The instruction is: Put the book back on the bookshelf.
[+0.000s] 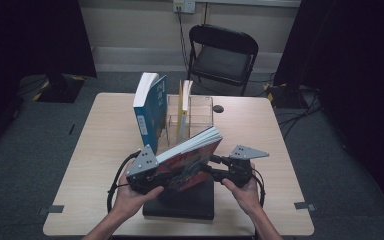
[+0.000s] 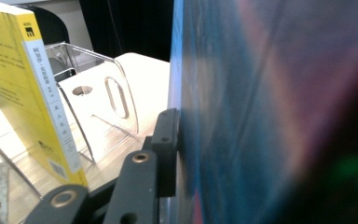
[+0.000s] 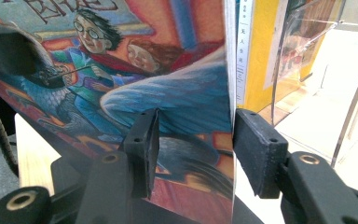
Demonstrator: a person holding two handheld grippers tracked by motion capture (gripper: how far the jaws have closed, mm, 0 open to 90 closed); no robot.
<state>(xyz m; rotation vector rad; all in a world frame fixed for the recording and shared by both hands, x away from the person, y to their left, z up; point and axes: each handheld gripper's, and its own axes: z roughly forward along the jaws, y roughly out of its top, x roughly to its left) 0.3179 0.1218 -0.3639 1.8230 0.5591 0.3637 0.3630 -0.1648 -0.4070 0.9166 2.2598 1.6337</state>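
In the high view, the left claw (image 1: 152,172) sits at the lower middle of the frame and pinches the near left edge of the illustrated book (image 1: 192,160); in the left gripper view one black jaw presses flat on its blue cover. The right claw (image 1: 215,167) reaches the book from the right side. In the right gripper view its jaws stand at both sides of the book's edge (image 3: 230,93), but whether the pads press on it cannot be told. The book is lifted and tilted, with its pages upward, above a black block (image 1: 182,202) at the near edge of the counter (image 1: 105,145). Behind it, in the middle of the frame, a clear rack (image 1: 200,112) holds a yellow book (image 1: 184,107) upright. A blue book (image 1: 150,110) leans at the rack's left side.
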